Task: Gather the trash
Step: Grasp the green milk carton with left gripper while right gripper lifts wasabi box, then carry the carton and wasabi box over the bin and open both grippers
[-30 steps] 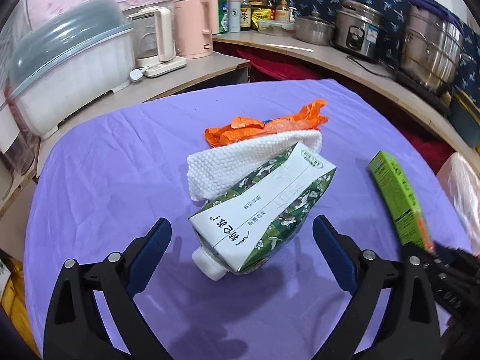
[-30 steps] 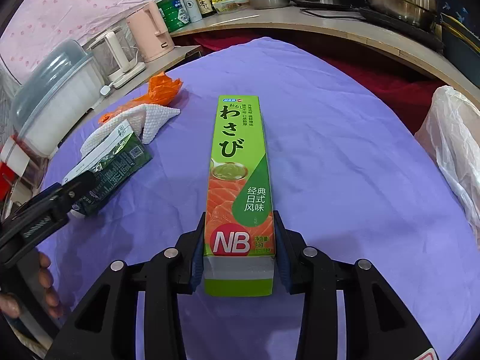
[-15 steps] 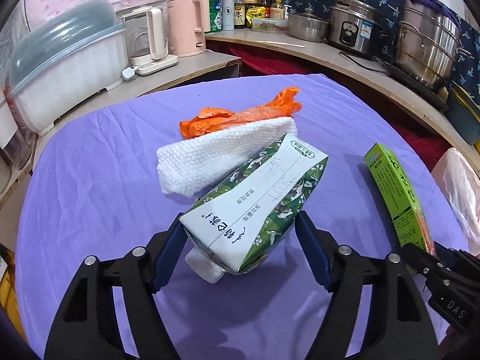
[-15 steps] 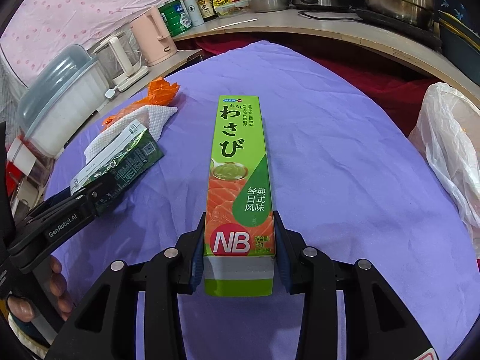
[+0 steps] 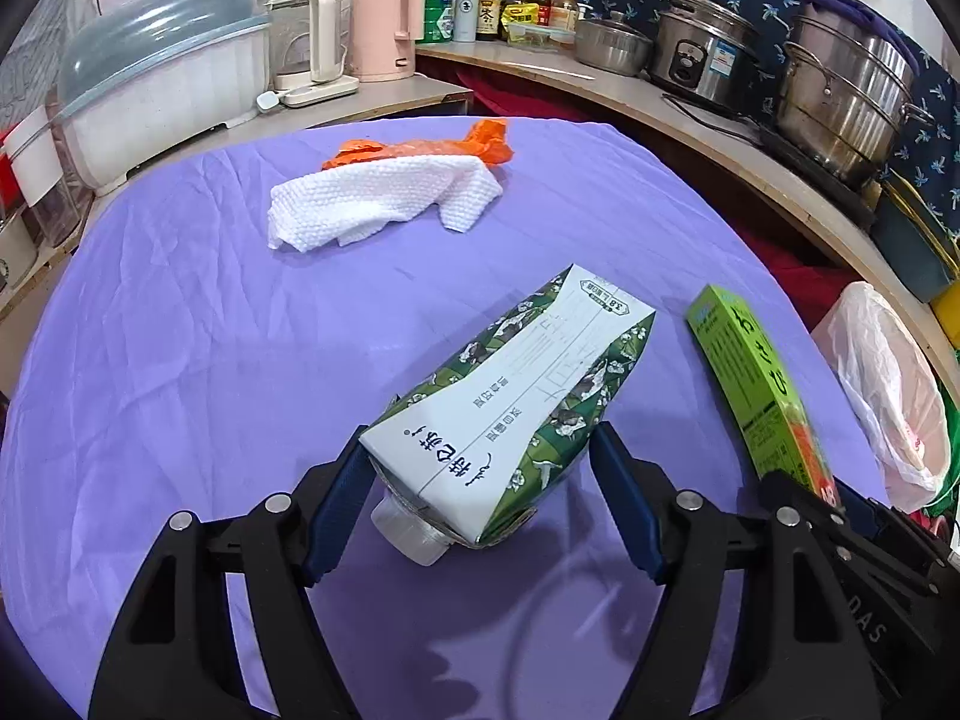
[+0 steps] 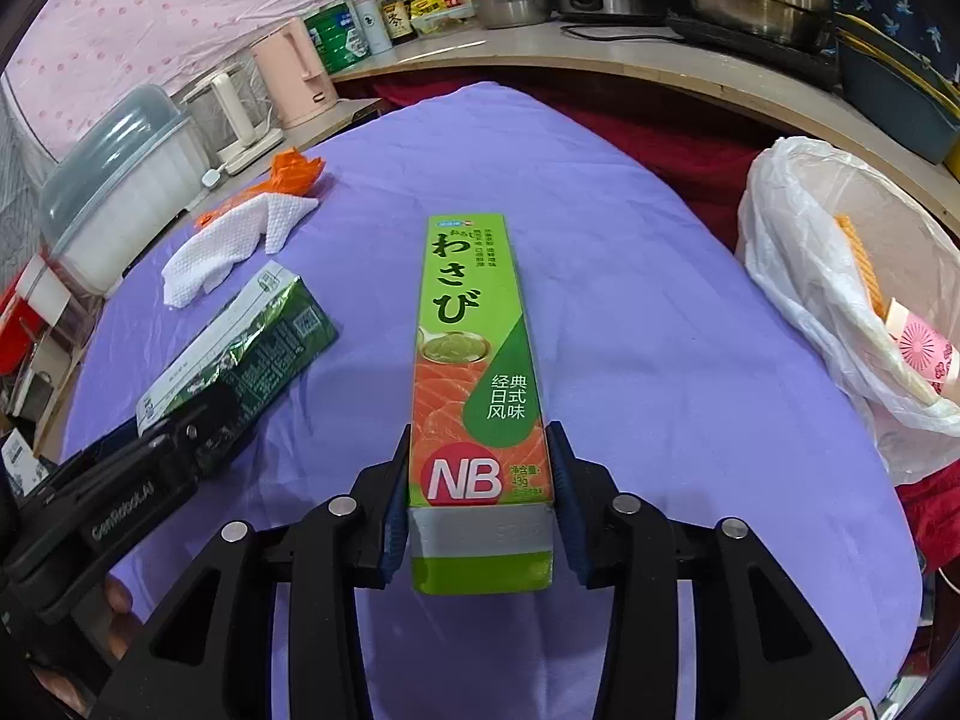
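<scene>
The left claw (image 5: 480,498) pinches a green-and-white drink carton (image 5: 510,408) near its capped end, both blue pads against the carton's sides, the carton raised clear of the purple-covered table (image 5: 180,360) and angled away from the camera; its jaws closed in over the past second and now sit tight on the carton; the right claw (image 6: 480,504) grips a long green wasabi box (image 6: 474,372) by its near end, a pad against each long side, and its jaws have just eased slightly wider with the box between them, though the pads look to be touching it; the box points away from the camera over the middle of the table; farther back on the cloth a white paper towel (image 5: 378,198) lies crumpled, partly over an orange plastic bag (image 5: 420,147), well apart from both claws; a bin lined with a white plastic bag (image 6: 840,300) stands just off the table's right edge, holding some wrappers; behind the table a curved counter (image 5: 690,114) carries steel pots, bottles, two kettles and a lidded plastic container; fingers (image 6: 117,594) of the person show under the left claw in the right view.
</scene>
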`<state>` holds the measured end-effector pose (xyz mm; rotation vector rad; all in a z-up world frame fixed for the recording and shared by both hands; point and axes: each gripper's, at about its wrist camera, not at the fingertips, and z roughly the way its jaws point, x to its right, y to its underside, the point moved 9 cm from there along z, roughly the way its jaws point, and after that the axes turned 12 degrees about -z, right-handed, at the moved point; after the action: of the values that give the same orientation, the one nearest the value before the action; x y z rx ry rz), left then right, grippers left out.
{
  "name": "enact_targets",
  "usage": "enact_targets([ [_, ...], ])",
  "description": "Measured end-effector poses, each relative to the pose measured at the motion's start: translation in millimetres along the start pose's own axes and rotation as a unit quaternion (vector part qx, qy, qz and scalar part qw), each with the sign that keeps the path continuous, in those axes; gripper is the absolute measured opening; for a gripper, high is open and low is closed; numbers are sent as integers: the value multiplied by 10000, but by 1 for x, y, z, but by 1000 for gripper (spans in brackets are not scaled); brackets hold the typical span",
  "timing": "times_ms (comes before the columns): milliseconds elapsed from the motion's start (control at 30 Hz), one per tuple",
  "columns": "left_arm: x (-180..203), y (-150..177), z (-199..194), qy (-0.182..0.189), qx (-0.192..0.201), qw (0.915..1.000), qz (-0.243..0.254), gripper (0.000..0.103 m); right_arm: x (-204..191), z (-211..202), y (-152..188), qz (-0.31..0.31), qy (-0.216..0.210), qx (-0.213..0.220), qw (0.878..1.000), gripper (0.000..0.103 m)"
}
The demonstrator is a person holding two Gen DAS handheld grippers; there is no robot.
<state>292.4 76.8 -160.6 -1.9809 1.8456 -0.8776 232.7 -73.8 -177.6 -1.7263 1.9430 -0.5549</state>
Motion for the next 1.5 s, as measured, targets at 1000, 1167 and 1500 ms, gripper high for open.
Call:
enact_targets([
  [1000, 101, -14, -65, 49, 459, 9981, 419, 70, 63, -78, -29, 307, -135, 904, 9953, 37],
  [1167, 141, -13, -80, 222, 562, 9963, 617, 70, 101, -104, -32, 560, -35, 1149, 9918, 37],
  [1500, 234, 6, -93, 670, 563, 9903, 1078, 70, 197, -145, -20, 1174, 393, 1455, 9816, 37],
])
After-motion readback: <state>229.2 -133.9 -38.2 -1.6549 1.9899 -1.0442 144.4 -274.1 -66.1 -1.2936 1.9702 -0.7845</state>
